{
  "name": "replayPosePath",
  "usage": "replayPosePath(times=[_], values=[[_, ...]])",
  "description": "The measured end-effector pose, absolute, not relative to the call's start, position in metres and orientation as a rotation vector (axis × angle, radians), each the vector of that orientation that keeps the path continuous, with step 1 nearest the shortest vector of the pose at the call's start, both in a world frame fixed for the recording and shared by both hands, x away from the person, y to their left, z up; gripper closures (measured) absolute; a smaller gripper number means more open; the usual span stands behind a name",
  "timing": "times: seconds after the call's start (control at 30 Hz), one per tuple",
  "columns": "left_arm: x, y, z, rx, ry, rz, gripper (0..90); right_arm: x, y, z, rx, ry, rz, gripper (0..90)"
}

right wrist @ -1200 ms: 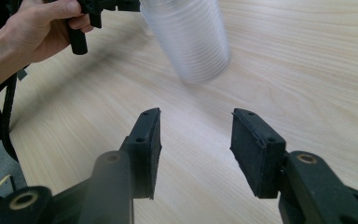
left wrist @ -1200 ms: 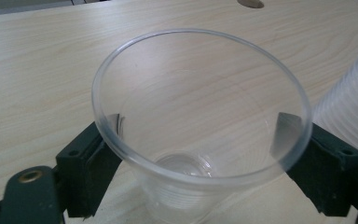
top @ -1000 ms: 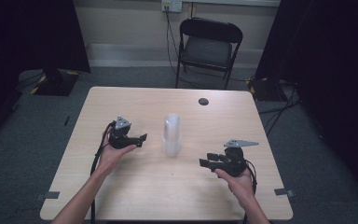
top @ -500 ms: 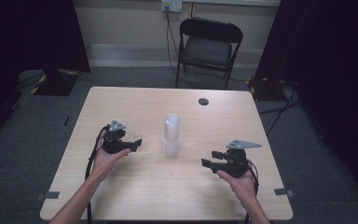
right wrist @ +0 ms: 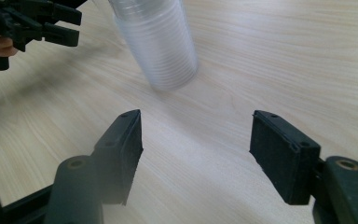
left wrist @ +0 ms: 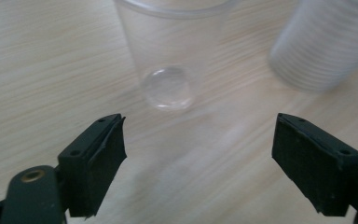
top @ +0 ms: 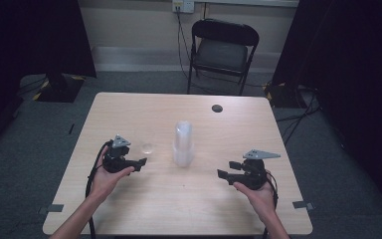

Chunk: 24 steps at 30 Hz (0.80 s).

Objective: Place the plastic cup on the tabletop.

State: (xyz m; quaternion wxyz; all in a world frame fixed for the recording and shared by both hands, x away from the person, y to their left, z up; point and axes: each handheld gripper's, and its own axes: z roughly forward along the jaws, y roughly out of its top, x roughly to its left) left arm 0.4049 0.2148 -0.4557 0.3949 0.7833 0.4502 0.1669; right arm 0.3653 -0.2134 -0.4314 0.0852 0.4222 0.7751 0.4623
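Note:
A tall stack of clear plastic cups [top: 183, 144] stands in the middle of the wooden table [top: 129, 109]. Left of it a single clear cup [top: 148, 147] stands upright on its own. My left gripper [top: 142, 163] sits just short of that cup, open, and in the left gripper view the cup [left wrist: 172, 60] stands beyond the wide-spread jaws, with the stack [left wrist: 326, 42] at the upper right. My right gripper [top: 227, 169] rests right of the stack and points at it. Its jaws have just been opening, with nothing between them. The stack [right wrist: 156, 42] lies ahead of my right gripper [right wrist: 196, 144].
A small black round object [top: 217, 108] lies near the table's far edge. A black folding chair [top: 223, 47] stands behind the table. Dark curtains hang at both sides. The other gripper [right wrist: 32, 23] shows at the upper left of the right gripper view.
My left gripper has drawn back leftward and toward the near edge, away from the stack, and the single cup now stands free in front of it. The right hand stays put.

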Motion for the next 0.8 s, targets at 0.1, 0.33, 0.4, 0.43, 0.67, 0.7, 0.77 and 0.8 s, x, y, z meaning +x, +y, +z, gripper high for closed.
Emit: replayPosePath(times=[0.1, 0.33, 0.4, 0.43, 0.67, 0.7, 0.77, 0.8], values=[[0.397, 0.218, -0.450, 1.985, 1.105, 0.386, 15.9, 0.365, -0.213, -0.431, 1.260, 2.314, 1.375, 34.3], [0.373, 0.215, -0.443, 2.034, 1.011, 0.399, 15.9, 0.365, -0.212, -0.431, 1.265, 2.311, 1.370, 34.3], [0.367, 0.212, -0.442, 2.062, 0.997, 0.420, 16.2, 0.365, -0.212, -0.431, 1.265, 2.308, 1.376, 34.3], [0.365, 0.211, -0.441, 2.070, 0.997, 0.418, 16.2, 0.365, -0.212, -0.431, 1.261, 2.311, 1.359, 34.2], [0.343, 0.208, -0.438, 2.036, 1.051, 0.408, 17.3, 0.358, -0.214, -0.434, 1.253, 2.324, 1.312, 32.9], [0.340, 0.207, -0.440, 2.040, 1.042, 0.396, 17.2, 0.356, -0.216, -0.435, 1.257, 2.322, 1.307, 32.8], [0.335, 0.205, -0.446, 2.060, 1.022, 0.415, 17.0, 0.352, -0.219, -0.439, 1.260, 2.321, 1.294, 32.5], [0.334, 0.204, -0.450, 2.061, 1.010, 0.412, 17.0, 0.350, -0.221, -0.442, 1.269, 2.324, 1.280, 32.2]])
